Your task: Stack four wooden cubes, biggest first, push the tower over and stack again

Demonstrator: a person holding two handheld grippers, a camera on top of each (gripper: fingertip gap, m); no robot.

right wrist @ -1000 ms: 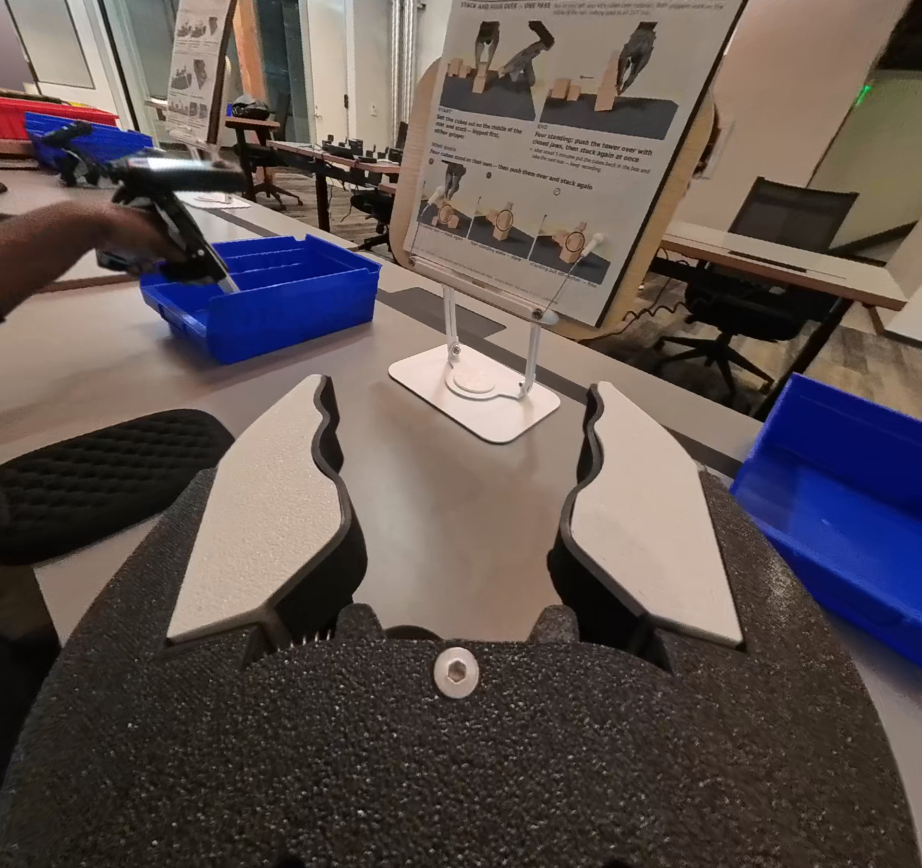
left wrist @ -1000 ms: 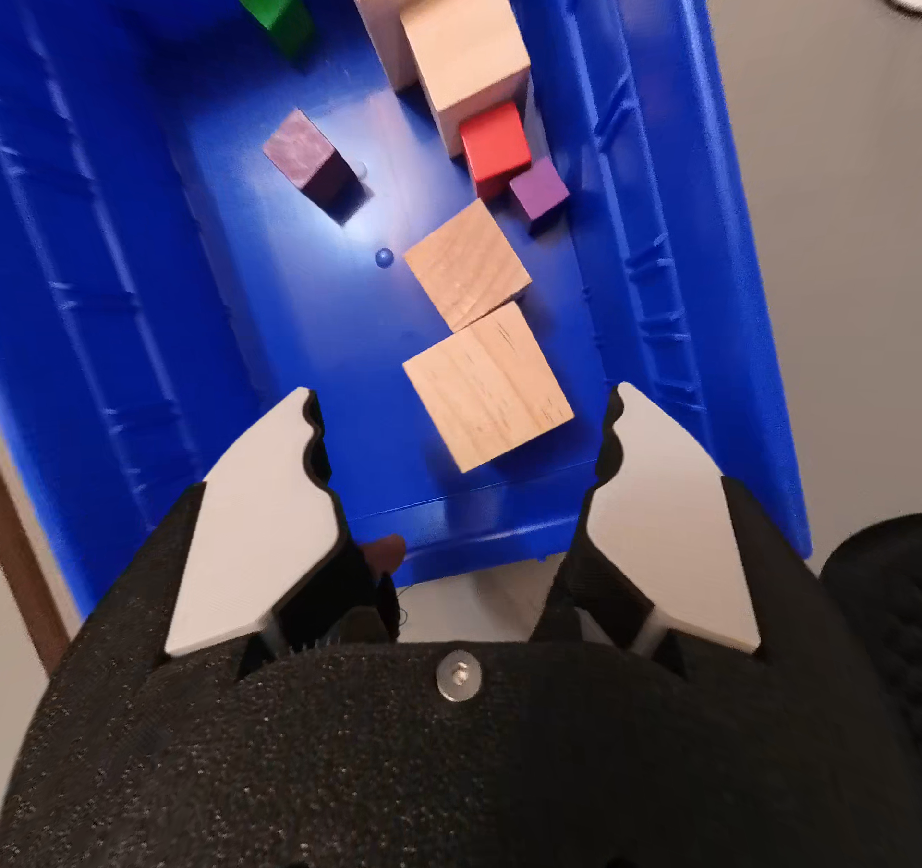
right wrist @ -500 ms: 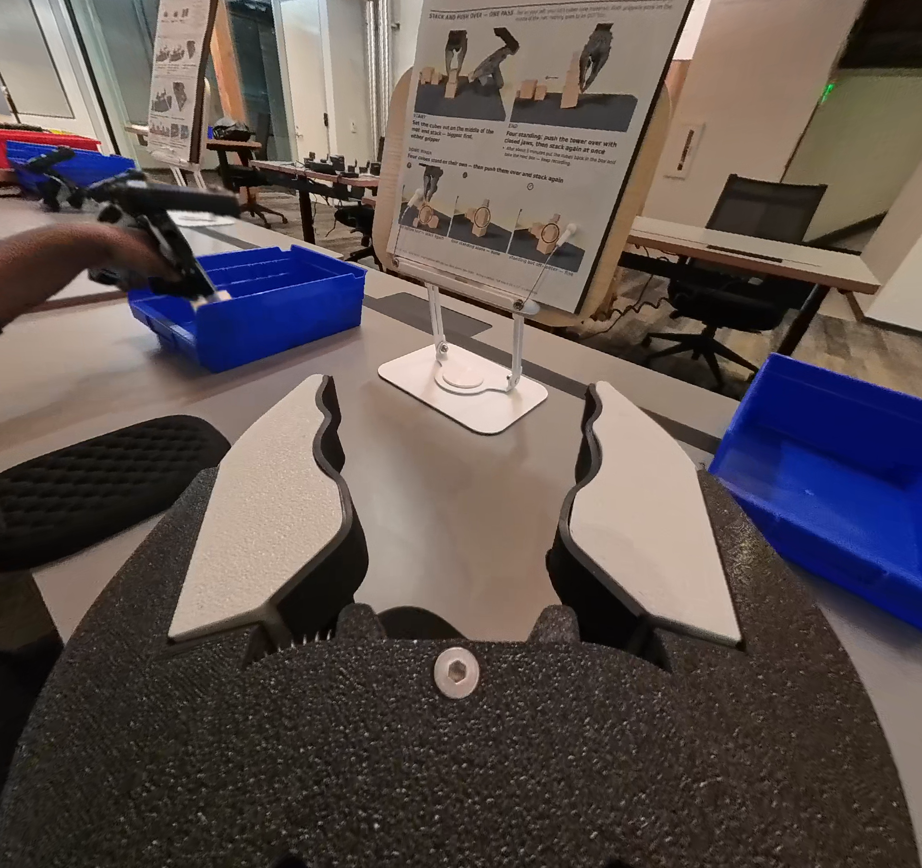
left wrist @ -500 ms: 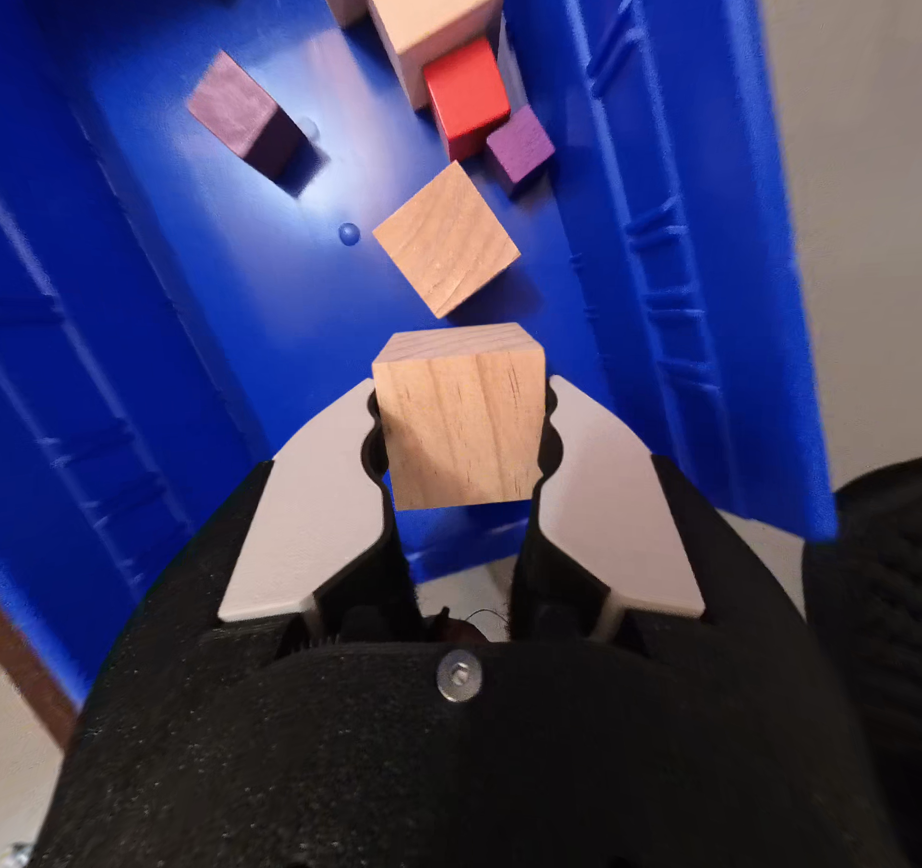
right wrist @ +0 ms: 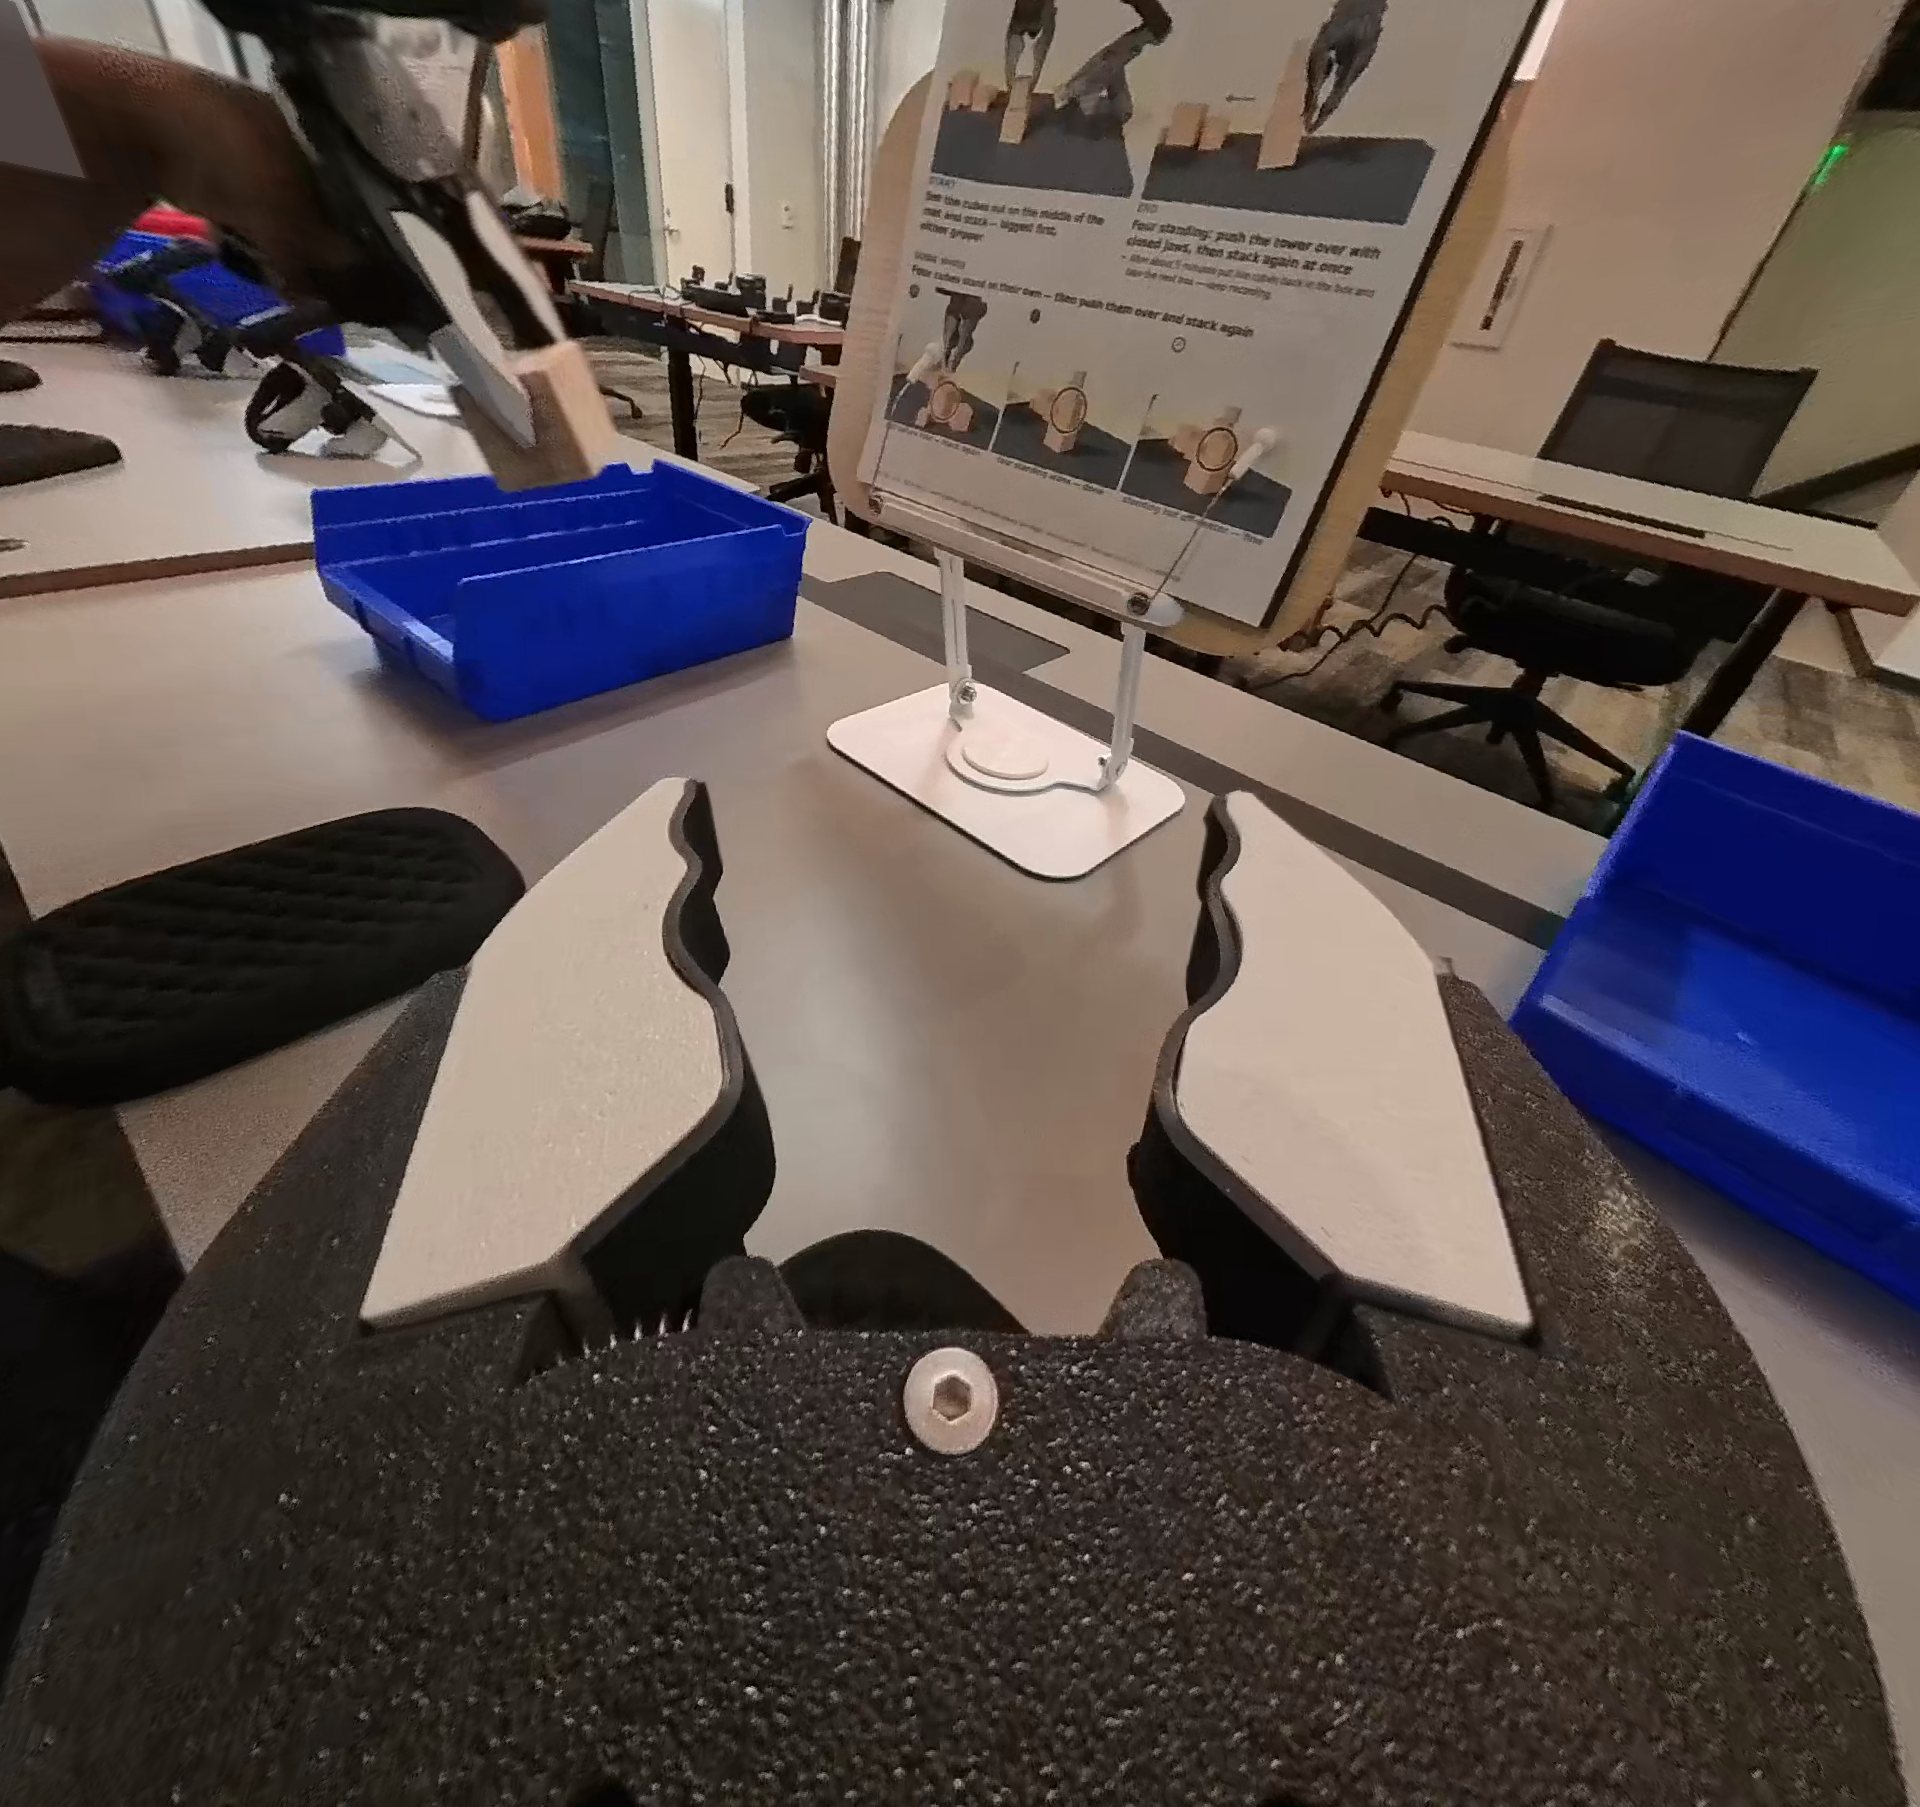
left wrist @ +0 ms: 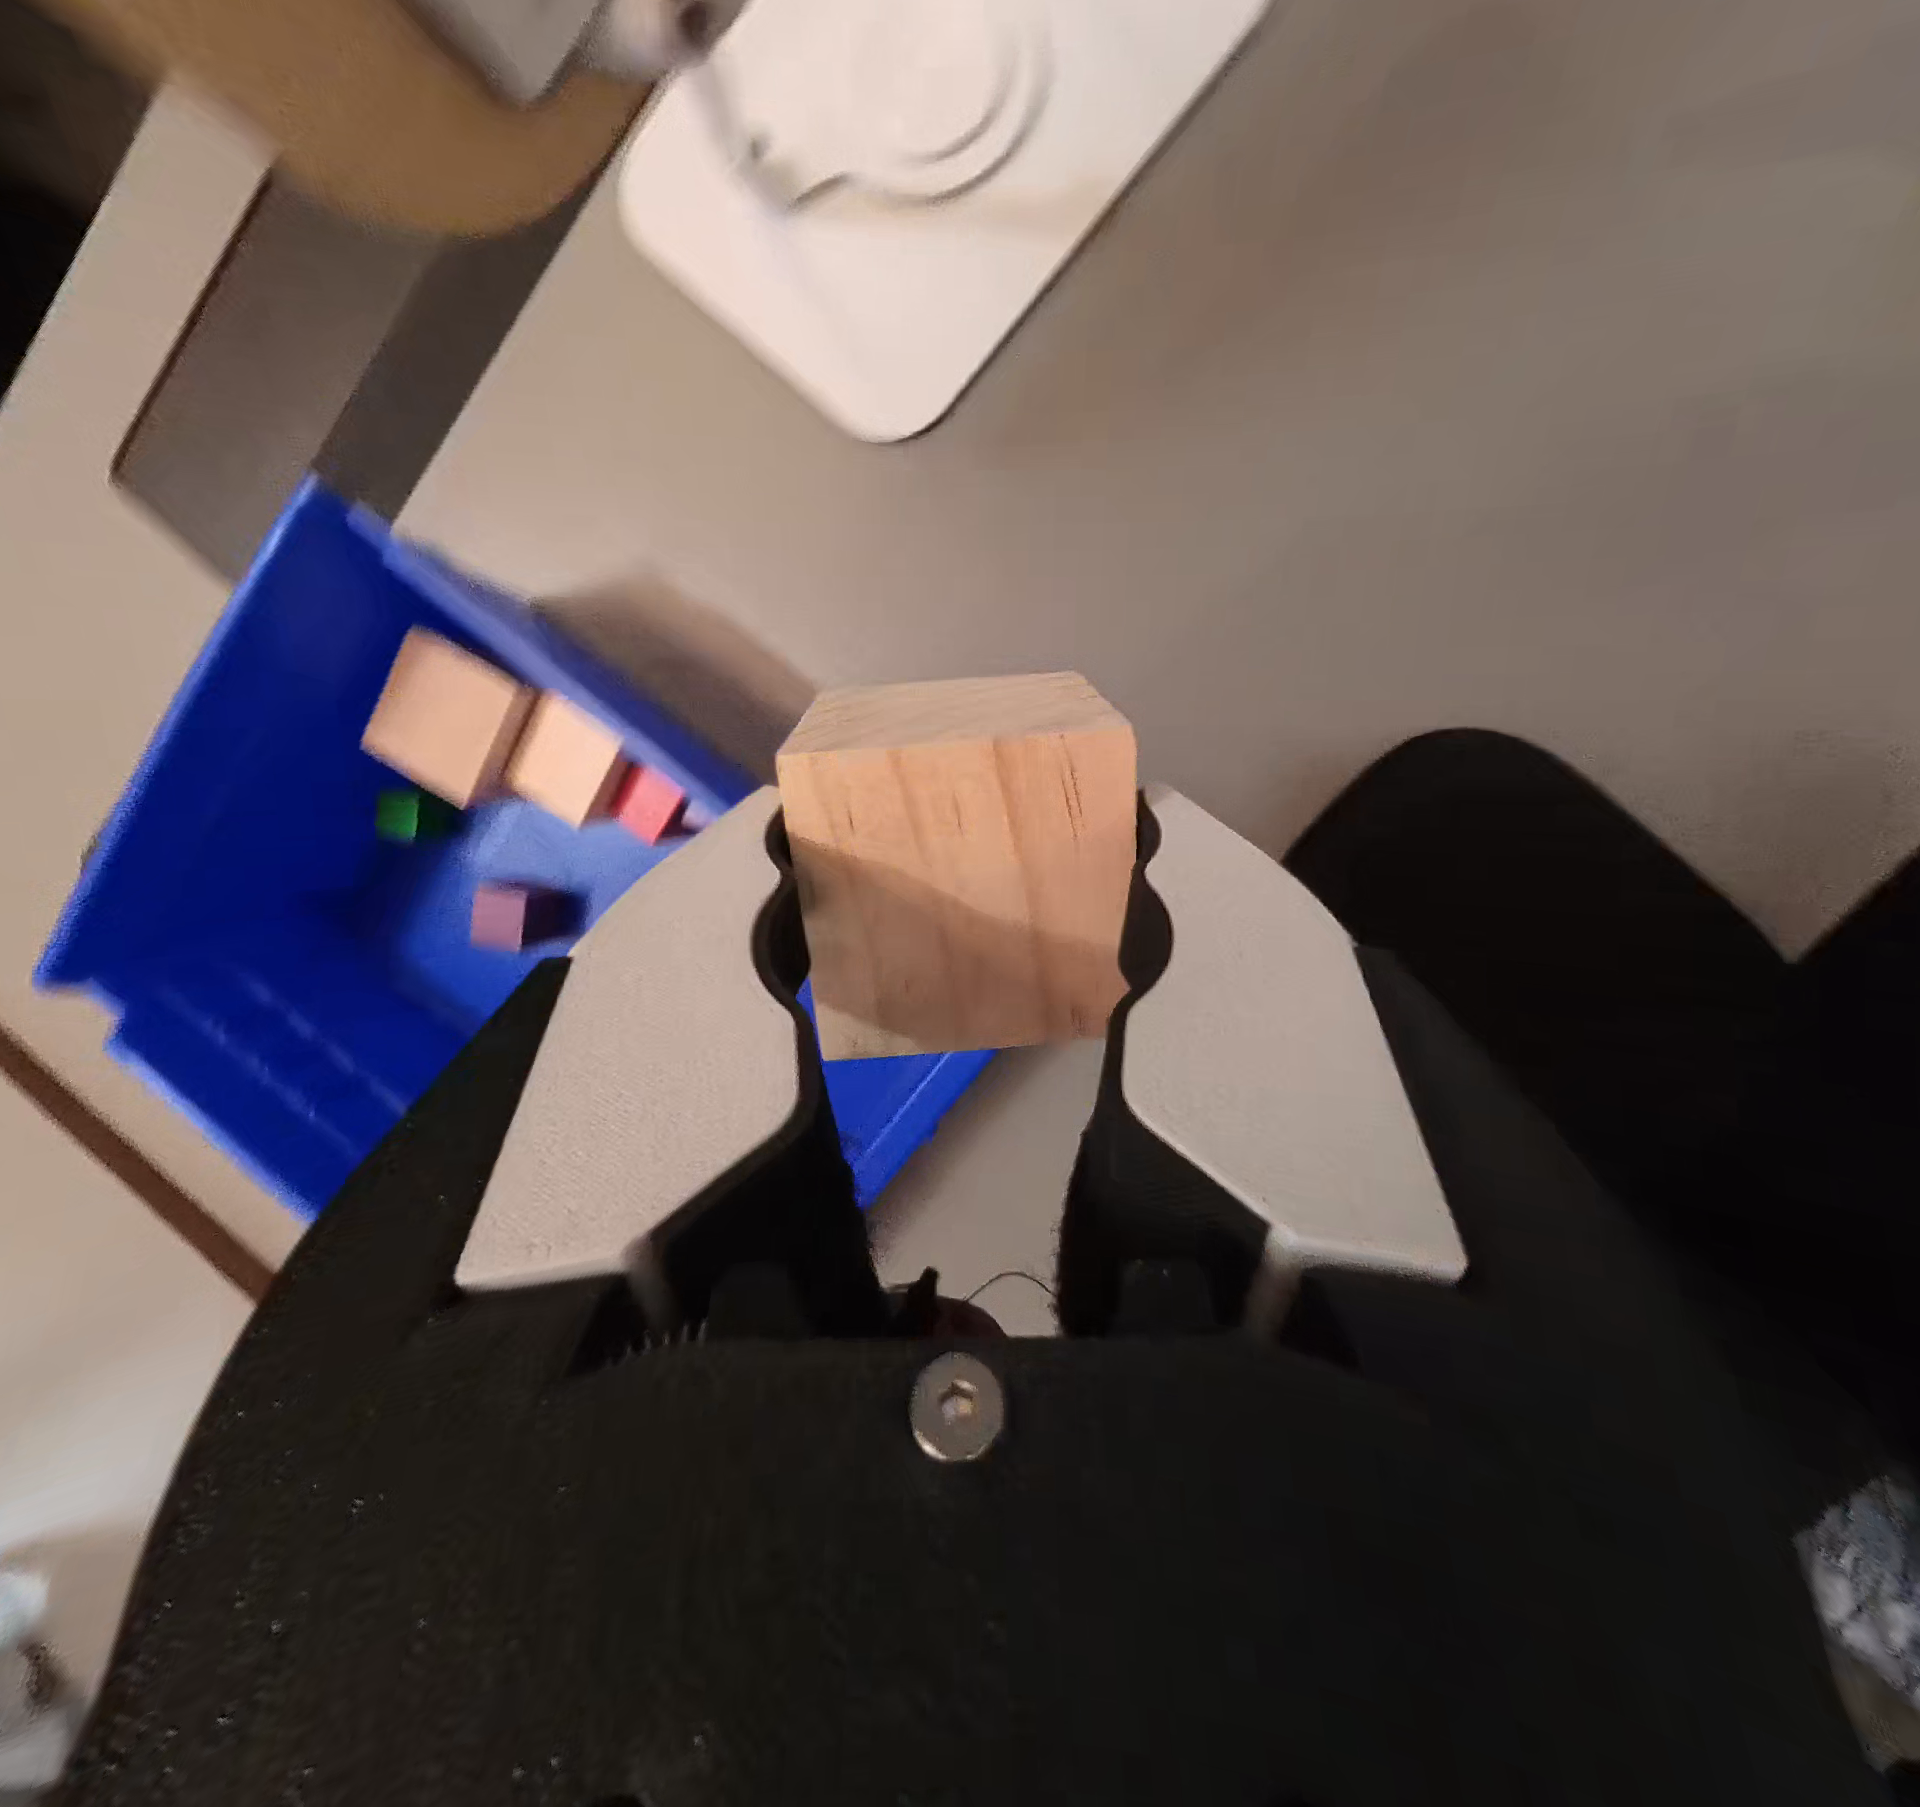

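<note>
Lifted since the earlier frame out of the blue bin [left wrist: 249, 936] near the table's far-left edge, the stiff, light wooden cube [left wrist: 956, 864] sits clamped by flat opposite faces in the left tool [left wrist: 956, 884], right tool [right wrist: 956, 936] apart, empty.

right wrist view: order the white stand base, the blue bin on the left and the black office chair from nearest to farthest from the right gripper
1. The white stand base, straight ahead of the right gripper, just beyond its open fingers.
2. The blue bin on the left, farther back on the table, ahead and left.
3. The black office chair, off the table, on the floor behind, to the right.
</note>
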